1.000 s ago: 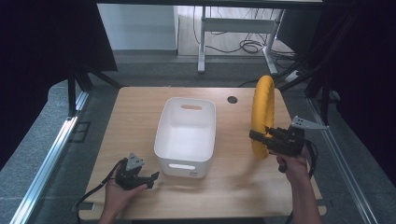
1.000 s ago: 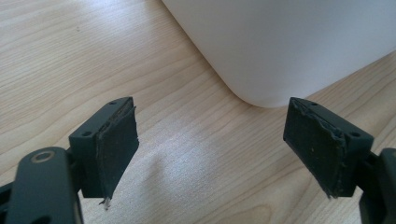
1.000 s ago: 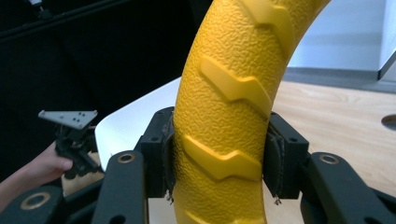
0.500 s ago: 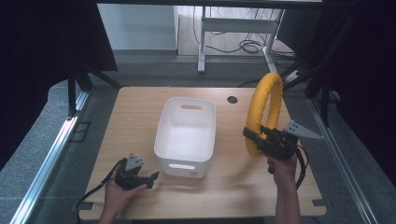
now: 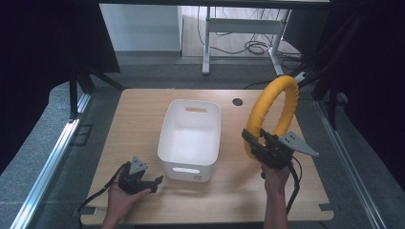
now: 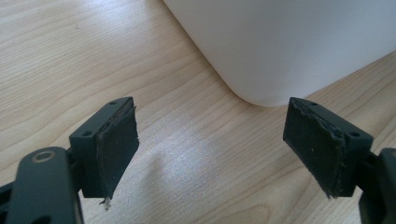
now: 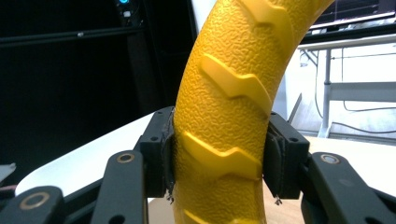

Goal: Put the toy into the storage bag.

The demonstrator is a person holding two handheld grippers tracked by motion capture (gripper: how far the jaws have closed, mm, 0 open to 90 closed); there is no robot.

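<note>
One yellow ring (image 5: 274,112) clamped in right gripper (image 5: 251,143) | one white bin (image 5: 191,139) | left gripper (image 5: 152,182) jaws apart

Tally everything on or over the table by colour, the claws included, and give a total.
Yellow: 1, the ridged yellow ring, clamped in the right claw.
White: 1, the white plastic bin with handle slots.
Black: 2, the right claw and the left claw, which is open and holds nothing.
Total: 4.

Bright daylight from the far room, dark curtained sides, soft, slightly blurry frames
</note>
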